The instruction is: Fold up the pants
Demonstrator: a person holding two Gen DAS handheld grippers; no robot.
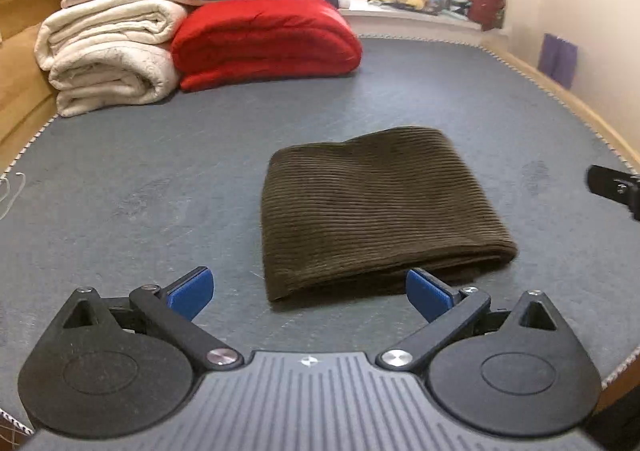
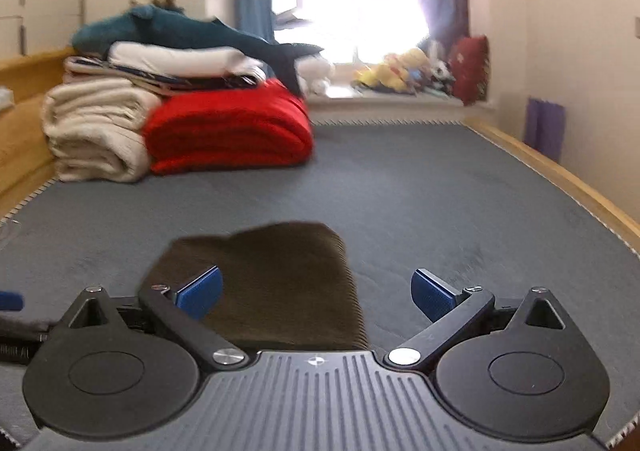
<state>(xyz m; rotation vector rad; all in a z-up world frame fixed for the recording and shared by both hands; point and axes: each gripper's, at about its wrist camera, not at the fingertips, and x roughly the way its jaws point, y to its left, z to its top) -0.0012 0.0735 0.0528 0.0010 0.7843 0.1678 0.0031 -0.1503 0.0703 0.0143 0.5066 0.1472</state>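
1. Folded brown corduroy pants [image 1: 372,211] lie mid-mattress [image 1: 160,155], at twelve o'clock.
2. Left gripper [image 1: 310,291] and right gripper [image 2: 316,293]: fingers apart, empty.
3. Fold looks finished; lift away cleanly, avoiding snags.

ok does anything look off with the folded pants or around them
Nothing stands out. The brown pants lie folded in a compact bundle on the grey mattress; the far edge is slightly uneven. Left gripper and right gripper are open, holding nothing.
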